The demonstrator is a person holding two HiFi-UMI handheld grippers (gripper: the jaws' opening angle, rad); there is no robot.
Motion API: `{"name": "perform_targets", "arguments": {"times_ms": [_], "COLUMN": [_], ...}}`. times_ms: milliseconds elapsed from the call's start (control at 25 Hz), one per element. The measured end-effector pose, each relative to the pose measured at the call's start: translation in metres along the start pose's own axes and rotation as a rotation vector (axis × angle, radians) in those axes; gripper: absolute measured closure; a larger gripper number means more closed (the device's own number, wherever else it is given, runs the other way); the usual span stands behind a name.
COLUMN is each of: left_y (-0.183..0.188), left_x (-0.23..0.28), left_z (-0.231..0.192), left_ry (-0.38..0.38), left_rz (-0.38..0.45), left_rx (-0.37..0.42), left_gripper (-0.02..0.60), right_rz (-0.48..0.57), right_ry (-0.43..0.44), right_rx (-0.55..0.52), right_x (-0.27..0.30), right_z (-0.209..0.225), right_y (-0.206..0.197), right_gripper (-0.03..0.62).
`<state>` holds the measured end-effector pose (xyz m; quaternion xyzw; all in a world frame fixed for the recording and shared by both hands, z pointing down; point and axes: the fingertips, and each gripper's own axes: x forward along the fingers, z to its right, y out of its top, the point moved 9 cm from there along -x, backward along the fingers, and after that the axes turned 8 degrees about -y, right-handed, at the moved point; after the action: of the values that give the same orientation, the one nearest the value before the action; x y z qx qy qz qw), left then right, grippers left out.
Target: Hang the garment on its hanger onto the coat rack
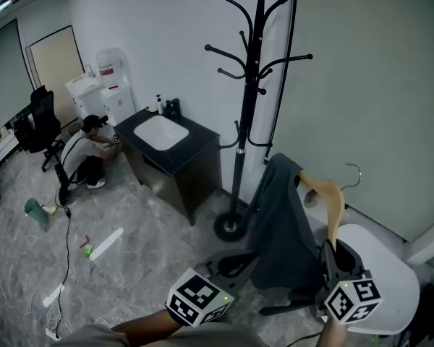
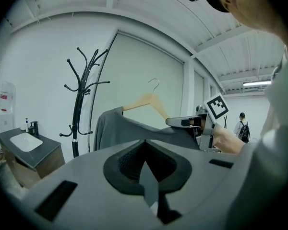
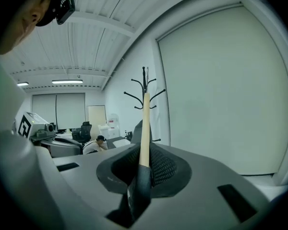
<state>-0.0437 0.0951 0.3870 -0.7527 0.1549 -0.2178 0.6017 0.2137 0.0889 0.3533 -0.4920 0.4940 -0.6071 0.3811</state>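
The black coat rack [image 1: 254, 85] stands against the white wall, empty. A dark grey garment [image 1: 286, 223] hangs on a wooden hanger [image 1: 333, 197] to the right of the rack and lower than its hooks, with the metal hook [image 1: 354, 172] free. My right gripper [image 1: 331, 255] is shut on the hanger's [image 3: 145, 128] wooden arm. My left gripper [image 1: 235, 264] is shut on a fold of the garment's lower edge [image 2: 148, 178]. The left gripper view shows the garment [image 2: 129, 128], the hanger [image 2: 146, 102] and the rack [image 2: 78, 109] behind them. The rack's hooks [image 3: 156, 94] show past the hanger.
A black cabinet with a white sink [image 1: 163, 132] stands left of the rack. A person [image 1: 87, 157] crouches beside it, near a water dispenser [image 1: 112, 85] and an office chair [image 1: 40, 121]. A white round surface [image 1: 387, 266] lies under my right gripper. The rack's round base [image 1: 231, 228] sits on the floor.
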Motion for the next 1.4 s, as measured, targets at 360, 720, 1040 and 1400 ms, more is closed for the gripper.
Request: {"name": "perform_targets", "arguments": {"times_ms": [360,720,1040,1400], "left_y": [0.011,0.033,0.069,0.084], "left_x": [0.027,0.090,0.154,0.192], "left_z": [-0.080,-0.152,-0.204,-0.254], "left_ry": [-0.047,-0.021,0.037,0.100], "left_rz": [-0.021,-0.027,-0.013,-0.005], "left_rx": [-0.002,-0.004,0.027,0.020], "left_gripper": [0.577,0.577,0.577,0.577], "right_rz": [-0.002,0.006,0.054,0.107], "right_ry": [-0.119,-0.143,-0.093,-0.051], "right_rx": [-0.002,-0.034,-0.117,-0.193], "right_x": [0.077,0.177,0.274,0.364], "right_z": [0.014,0.063,0.099,0.111], "right_y": [0.019,0.048,0.097,0.145], "right_gripper": [0.531,0.531,0.531,0.531]}}
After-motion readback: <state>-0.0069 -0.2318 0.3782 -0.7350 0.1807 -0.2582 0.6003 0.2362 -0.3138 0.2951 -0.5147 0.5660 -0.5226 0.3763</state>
